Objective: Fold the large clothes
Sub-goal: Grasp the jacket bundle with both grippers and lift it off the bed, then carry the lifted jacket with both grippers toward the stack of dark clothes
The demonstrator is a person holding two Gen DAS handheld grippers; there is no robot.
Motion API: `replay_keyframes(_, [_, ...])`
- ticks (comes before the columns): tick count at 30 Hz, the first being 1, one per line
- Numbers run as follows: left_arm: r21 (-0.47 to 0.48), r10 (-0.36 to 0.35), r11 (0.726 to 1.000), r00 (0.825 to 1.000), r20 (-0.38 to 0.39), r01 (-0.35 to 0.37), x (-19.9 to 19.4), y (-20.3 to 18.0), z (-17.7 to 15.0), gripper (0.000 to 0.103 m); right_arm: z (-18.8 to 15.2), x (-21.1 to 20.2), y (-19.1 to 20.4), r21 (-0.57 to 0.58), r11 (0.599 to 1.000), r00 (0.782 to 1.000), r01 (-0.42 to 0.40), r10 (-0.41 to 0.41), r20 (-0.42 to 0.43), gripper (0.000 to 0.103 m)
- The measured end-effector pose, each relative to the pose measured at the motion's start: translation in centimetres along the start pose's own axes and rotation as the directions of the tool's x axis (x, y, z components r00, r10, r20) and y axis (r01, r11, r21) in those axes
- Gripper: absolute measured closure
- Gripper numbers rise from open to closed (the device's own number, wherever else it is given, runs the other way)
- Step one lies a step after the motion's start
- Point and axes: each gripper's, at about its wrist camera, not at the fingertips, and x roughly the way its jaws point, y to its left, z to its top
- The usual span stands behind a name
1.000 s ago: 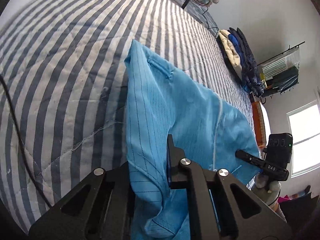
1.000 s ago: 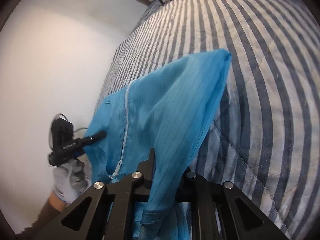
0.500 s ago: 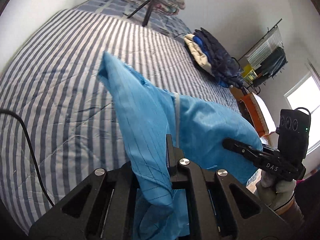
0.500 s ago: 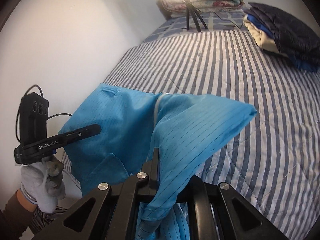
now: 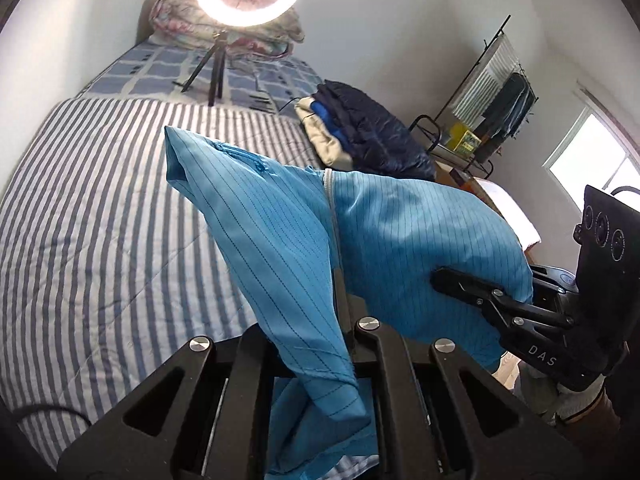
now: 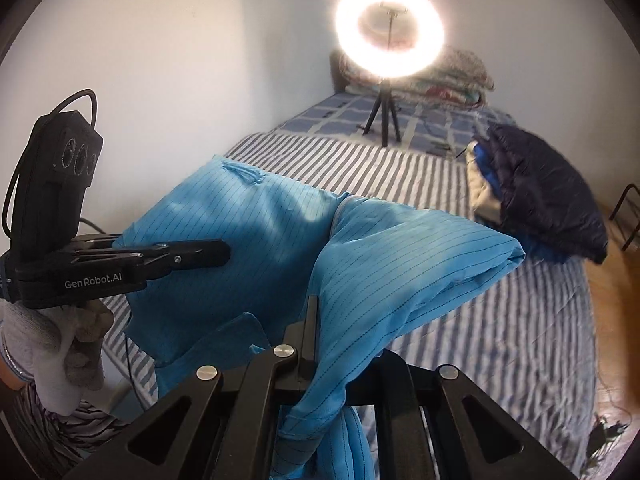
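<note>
Both claws are pinching the bright blue pinstriped zip-front garment (image 5: pixel 400 232) and holding it off the bed. In the left wrist view the left claw (image 5: pixel 344 320) is sitting at the lower centre of the frame with its jaws pressed together on a fold of the blue cloth, which is draping over and hanging down between the black arms. The right claw (image 5: pixel 452 284) is showing at the right of that frame, likewise clamped on the fabric, with a gloved hand (image 5: pixel 560 396) gripping its handle. In the right wrist view the right claw is biting a fold at lower centre, and the left claw is pinching the cloth at the left edge of the frame.

As a judgement, the folding is only beginning: the garment is hanging bunched and slack between the two grips, no neat crease is showing, and it is yet to be spread, folded and laid down.

For room, the blue-and-white striped quilt on the bed (image 5: pixel 100 240) is lying open across the left and centre of the left wrist view. Limits are sitting toward the top: a black tripod with a glowing ring light (image 5: pixel 216 68), and a pile of dark navy and cream folded clothes (image 5: pixel 360 136) at upper right. The bed's right edge is running close to that pile in the right wrist view.
</note>
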Motion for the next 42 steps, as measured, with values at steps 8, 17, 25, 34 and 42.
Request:
replay_keyframes(8, [0.047, -0.035, 0.998, 0.999, 0.018, 0.034, 2.6, -3.3, 4.3, 0.099, 2.6, -1.5, -4.6, -0.047, 0.994, 0.994, 0.103, -0.102, 0.029, 0.100])
replay_keyframes(17, [0.086, -0.123, 0.989, 0.992, 0.033, 0.120, 10.6, -7.7, 12.0, 0.100, 6.8, -1.5, -12.8, -0.071, 0.967, 0.970, 0.243, -0.240, 0.042, 0.100])
replay_keyframes(25, [0.138, -0.200, 0.972, 0.978, 0.054, 0.191, 18.5, -11.9, 20.6, 0.099, 12.2, -0.9, -23.1, -0.022, 0.937, 0.935, 0.348, -0.345, 0.078, 0.100])
replay_keyframes(34, [0.157, -0.245, 0.961, 0.965, 0.095, 0.229, 28.1, -14.6, 29.3, 0.100, 19.3, 3.1, -32.7, 0.011, 0.897, 0.891, 0.441, -0.440, 0.111, 0.100])
replay_keyframes(42, [0.107, -0.210, 0.974, 0.973, 0.098, 0.199, 35.4, -14.7, 32.7, 0.099, 22.2, 8.0, -38.9, 0.057, 0.886, 0.880, 0.460, -0.463, 0.105, 0.100])
